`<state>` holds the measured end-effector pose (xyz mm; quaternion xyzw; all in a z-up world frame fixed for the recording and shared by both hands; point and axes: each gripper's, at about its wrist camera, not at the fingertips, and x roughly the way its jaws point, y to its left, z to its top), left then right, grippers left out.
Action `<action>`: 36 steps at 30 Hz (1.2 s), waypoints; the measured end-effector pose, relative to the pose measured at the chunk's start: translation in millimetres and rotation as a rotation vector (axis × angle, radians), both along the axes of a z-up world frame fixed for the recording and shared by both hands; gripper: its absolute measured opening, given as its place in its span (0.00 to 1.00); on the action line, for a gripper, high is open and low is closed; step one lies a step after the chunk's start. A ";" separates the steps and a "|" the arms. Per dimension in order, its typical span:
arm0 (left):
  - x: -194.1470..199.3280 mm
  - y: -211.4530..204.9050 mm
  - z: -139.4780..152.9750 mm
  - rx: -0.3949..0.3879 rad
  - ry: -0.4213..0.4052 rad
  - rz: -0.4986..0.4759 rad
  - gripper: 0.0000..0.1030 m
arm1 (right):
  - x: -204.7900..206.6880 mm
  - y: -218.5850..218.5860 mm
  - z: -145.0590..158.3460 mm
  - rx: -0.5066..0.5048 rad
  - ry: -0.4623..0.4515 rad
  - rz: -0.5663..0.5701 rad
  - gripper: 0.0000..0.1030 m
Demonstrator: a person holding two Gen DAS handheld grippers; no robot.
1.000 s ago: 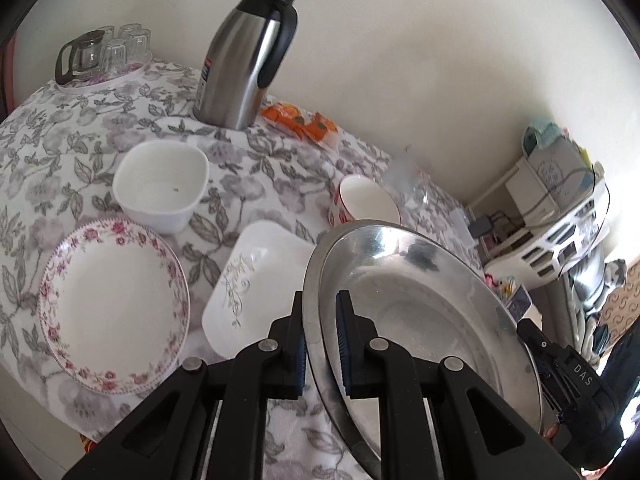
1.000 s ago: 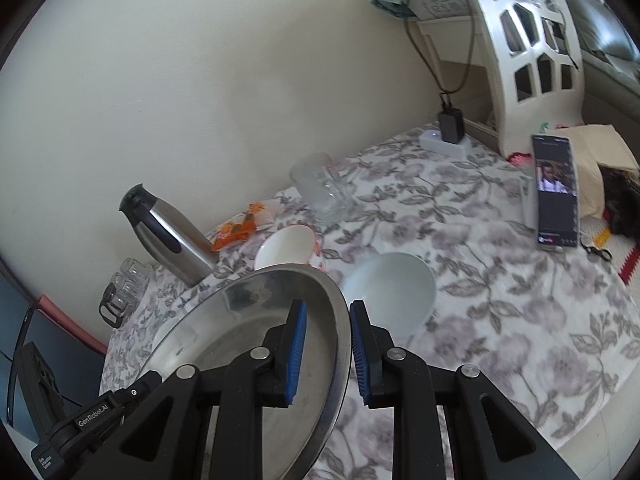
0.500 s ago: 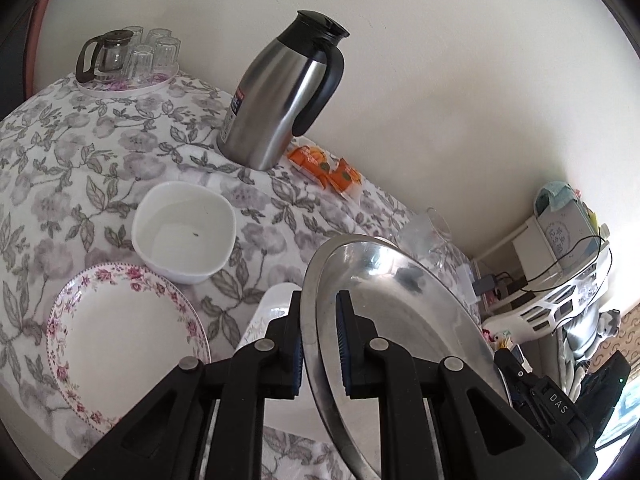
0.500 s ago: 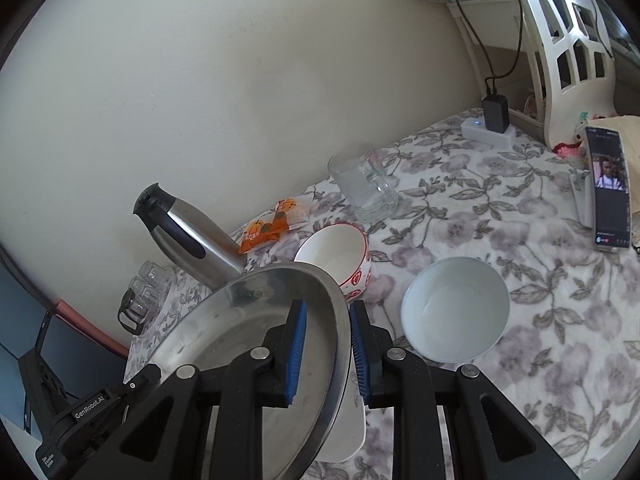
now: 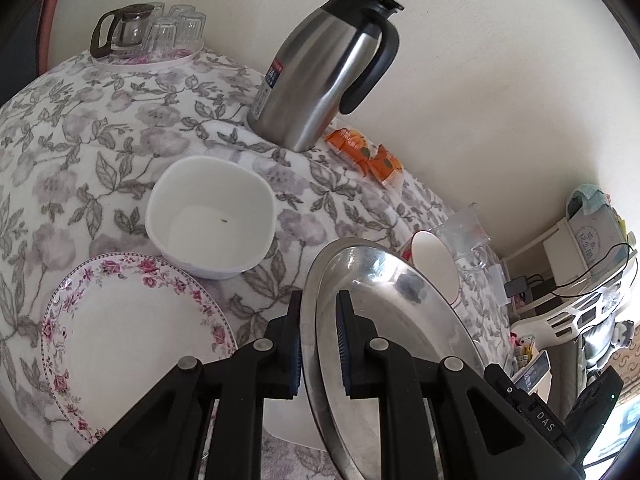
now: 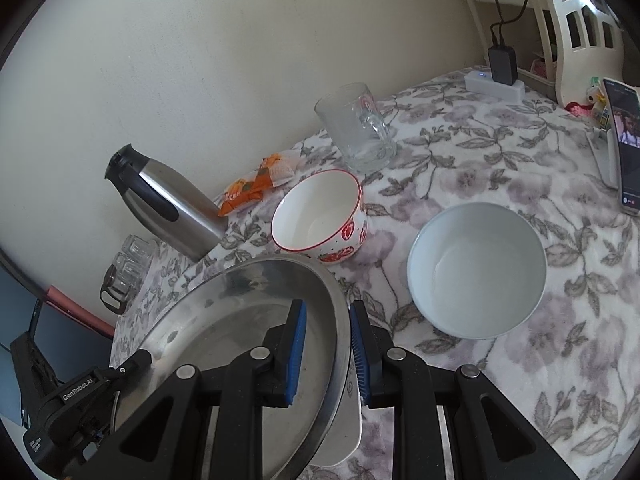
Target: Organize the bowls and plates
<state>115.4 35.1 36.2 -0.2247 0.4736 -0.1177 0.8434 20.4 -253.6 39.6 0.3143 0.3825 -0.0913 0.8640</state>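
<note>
Two grippers carry one steel plate

The left gripper (image 5: 319, 344) and right gripper (image 6: 327, 354) jaws pinch the steel plate (image 5: 384, 320) rims; it could bang the white square plate (image 6: 346, 428) underneath.

Both views are lit by soft, even daylight, and shadows on the counter (image 6: 500, 168) are kept faint. Mild glare and dull reflections are seen on the steel plate (image 5: 400, 320) and the thermos (image 5: 324, 80). Strong fisheye bending is shown toward the edges (black corners frame each view). Focus is held sharp throughout, with the far right of the left wrist view slightly overexposed.
</note>
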 end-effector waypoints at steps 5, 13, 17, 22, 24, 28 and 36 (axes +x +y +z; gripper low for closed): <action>3.4 0.7 -9.4 0.026 0.018 0.005 0.13 | 5.5 4.6 -7.7 -0.014 0.018 0.009 0.23; 10.0 1.8 -24.1 0.033 0.049 0.005 0.13 | 13.7 5.9 -25.7 -0.017 0.052 0.019 0.23; 12.3 0.6 -29.4 0.036 0.058 -0.001 0.13 | 16.3 4.6 -30.2 -0.016 0.060 0.020 0.23; 14.5 -0.9 -37.4 0.036 0.077 -0.001 0.13 | 18.3 3.3 -37.4 -0.014 0.074 0.020 0.23; 15.6 -1.6 -40.9 0.039 0.088 -0.001 0.13 | 18.8 2.5 -40.0 -0.011 0.080 0.020 0.23; 17.4 -2.8 -47.1 0.049 0.112 -0.002 0.13 | 19.6 1.3 -43.6 -0.010 0.087 0.020 0.23; 17.3 -5.1 -67.2 0.054 0.204 0.001 0.13 | 19.6 -1.7 -50.0 -0.004 0.107 0.015 0.23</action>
